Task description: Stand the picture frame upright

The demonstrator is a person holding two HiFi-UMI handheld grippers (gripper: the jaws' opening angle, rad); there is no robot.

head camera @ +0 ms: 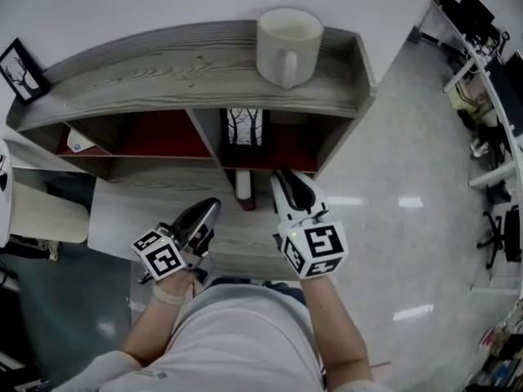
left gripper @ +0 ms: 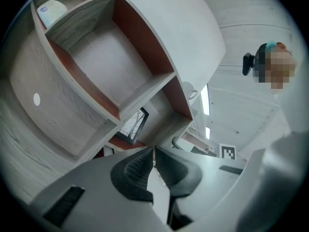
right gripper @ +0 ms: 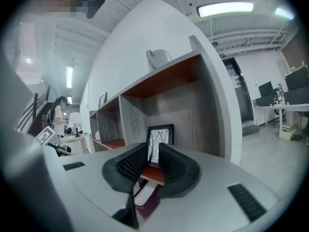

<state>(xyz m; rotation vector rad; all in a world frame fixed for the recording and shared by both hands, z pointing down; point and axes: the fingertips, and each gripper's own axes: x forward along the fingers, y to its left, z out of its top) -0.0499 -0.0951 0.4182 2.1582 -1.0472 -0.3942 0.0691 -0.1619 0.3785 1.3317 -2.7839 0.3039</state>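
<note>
The picture frame (head camera: 245, 126), black-edged with a print of bare trees, stands upright in the right-hand compartment of the grey wooden shelf unit (head camera: 163, 72). In the right gripper view the picture frame (right gripper: 160, 135) shows beyond the jaws, leaning back against the compartment's rear wall. My right gripper (head camera: 286, 178) is in front of that compartment, apart from the frame, open by a narrow gap with nothing gripped. My left gripper (head camera: 214, 207) hangs lower left, rolled to one side; its fingertips meet and hold nothing. In the left gripper view the picture frame (left gripper: 134, 125) is small and tilted.
A large white mug (head camera: 288, 43) stands on the shelf's top board. A second small framed picture (head camera: 20, 70) sits at the top's far left. A white object (head camera: 78, 141) lies in the left compartment. A white and dark red object (head camera: 243, 188) stands below the frame's compartment.
</note>
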